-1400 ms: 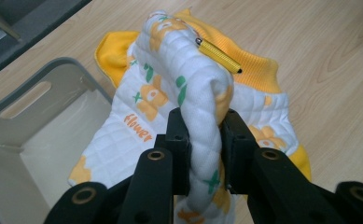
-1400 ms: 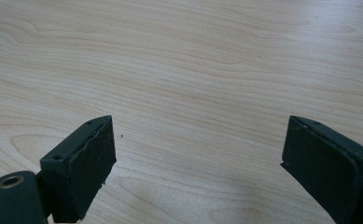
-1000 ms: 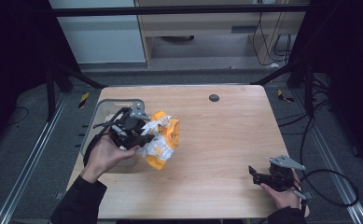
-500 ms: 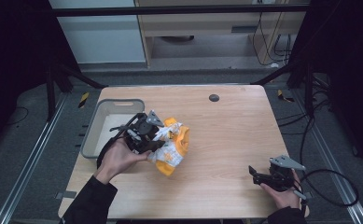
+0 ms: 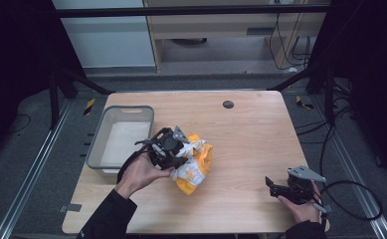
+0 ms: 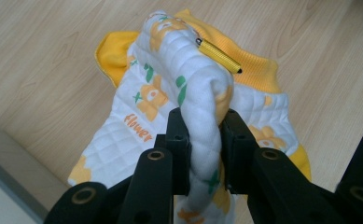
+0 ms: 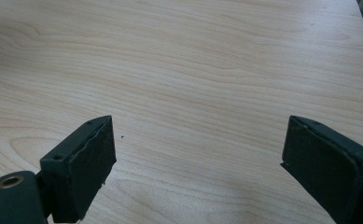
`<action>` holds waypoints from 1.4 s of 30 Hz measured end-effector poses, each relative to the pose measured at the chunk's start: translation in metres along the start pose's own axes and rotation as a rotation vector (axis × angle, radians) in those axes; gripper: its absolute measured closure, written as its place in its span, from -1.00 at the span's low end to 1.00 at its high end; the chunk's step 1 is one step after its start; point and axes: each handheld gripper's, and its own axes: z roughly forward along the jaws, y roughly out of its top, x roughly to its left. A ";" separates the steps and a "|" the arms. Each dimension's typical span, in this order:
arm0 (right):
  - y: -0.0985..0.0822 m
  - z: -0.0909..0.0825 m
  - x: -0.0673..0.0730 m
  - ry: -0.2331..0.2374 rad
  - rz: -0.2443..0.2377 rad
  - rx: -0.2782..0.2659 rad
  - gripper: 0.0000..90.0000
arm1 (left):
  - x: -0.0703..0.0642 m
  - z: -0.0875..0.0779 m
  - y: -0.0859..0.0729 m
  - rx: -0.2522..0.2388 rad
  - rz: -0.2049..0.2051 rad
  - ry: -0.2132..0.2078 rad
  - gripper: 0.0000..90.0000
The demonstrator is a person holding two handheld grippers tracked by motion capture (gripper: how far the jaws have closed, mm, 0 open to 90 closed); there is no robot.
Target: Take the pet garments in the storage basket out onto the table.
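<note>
A small quilted garment [image 5: 196, 167], white with orange flower prints and yellow trim, hangs from my left gripper [image 5: 173, 149] just above the wooden table [image 5: 250, 134]. In the left gripper view the two black jaws pinch a thick fold of the garment [image 6: 202, 107], and its lower part drapes onto the wood. A yellow cylindrical piece [image 6: 219, 55] sticks out near the top of the fold. My right gripper [image 5: 275, 188] rests low at the table's front right, open, with bare wood between its fingers [image 7: 83, 163].
A grey plastic bin [image 5: 119, 137] stands at the table's left side, just behind my left hand. A dark round hole [image 5: 228, 104] marks the tabletop's far middle. Cables trail off the table's right edge.
My left gripper has carried the garment out from over the bin, rightward and toward the front, to the table's middle. The right gripper has stayed put.
</note>
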 end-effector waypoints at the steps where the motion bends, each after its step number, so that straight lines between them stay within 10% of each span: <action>1: 0.000 0.000 0.000 0.001 0.000 0.001 -0.79 | -0.001 0.002 0.001 0.001 0.003 -0.004 0.68; 42: 0.000 0.000 0.001 0.003 -0.004 -0.005 -0.80 | -0.032 0.076 -0.007 0.086 0.080 -0.094 0.64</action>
